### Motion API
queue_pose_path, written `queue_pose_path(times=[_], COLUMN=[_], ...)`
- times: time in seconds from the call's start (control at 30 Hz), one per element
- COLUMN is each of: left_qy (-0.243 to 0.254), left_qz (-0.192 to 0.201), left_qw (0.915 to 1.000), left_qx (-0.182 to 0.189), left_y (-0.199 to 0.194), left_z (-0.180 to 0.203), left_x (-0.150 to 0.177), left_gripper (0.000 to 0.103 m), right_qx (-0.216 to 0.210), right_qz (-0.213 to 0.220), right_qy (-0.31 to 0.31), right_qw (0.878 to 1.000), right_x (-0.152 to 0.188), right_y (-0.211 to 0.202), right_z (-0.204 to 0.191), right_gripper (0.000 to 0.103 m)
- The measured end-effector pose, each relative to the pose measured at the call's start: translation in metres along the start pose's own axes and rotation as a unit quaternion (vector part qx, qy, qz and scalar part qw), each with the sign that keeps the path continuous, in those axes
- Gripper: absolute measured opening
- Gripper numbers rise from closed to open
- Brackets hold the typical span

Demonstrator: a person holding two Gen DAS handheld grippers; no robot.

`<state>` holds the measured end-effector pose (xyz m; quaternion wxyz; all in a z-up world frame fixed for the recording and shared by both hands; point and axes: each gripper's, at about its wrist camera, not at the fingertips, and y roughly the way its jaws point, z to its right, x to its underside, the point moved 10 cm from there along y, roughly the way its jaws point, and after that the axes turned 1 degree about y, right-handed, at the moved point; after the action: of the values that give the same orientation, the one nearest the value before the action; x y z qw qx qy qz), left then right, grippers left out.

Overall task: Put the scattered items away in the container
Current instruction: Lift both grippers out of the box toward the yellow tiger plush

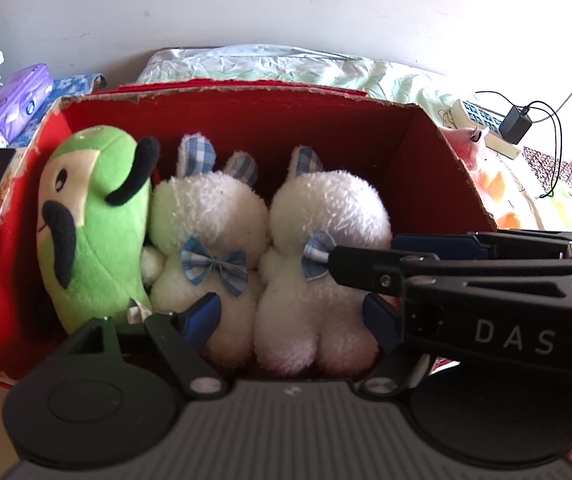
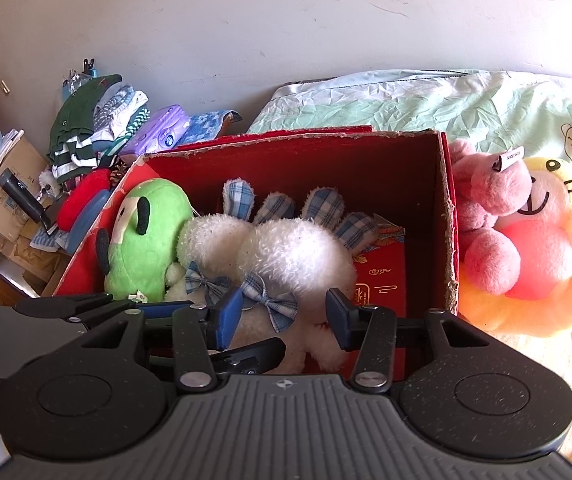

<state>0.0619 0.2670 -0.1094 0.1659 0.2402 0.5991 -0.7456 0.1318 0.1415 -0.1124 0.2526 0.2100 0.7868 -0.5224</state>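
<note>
Left gripper fingers parted, right gripper fingers parted, two white rabbits, one green plush, red box.

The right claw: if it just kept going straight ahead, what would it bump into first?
Most likely the white plush rabbit lying in the red box. It sits right between the open fingers of the right claw, though how much gap remains is hard to judge.

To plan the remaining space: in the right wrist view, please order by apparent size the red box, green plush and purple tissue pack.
1. red box
2. green plush
3. purple tissue pack, though it lies farther away
</note>
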Motion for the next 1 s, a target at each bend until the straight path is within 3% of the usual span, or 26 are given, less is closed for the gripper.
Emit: queue_pose_path(times=[0.63, 1.0], left_qy=[-0.009, -0.015], left_qz=[0.005, 0.013], left_qw=[0.9999, 0.9987], left_qx=[-0.012, -0.048], left_y=[-0.0005, -0.0063], left_z=[-0.0055, -0.0031], left_x=[0.0031, 0.0033], left_gripper=[0.089, 0.093], right_qx=[-0.004, -0.032], right_qz=[0.012, -0.011], right_qy=[-0.008, -0.02], right_qw=[1.0, 0.999], right_x=[0.0017, 0.0032], right_y=[0.0015, 0.0003], right_z=[-0.0027, -0.0047], right_gripper=[0.052, 0.053])
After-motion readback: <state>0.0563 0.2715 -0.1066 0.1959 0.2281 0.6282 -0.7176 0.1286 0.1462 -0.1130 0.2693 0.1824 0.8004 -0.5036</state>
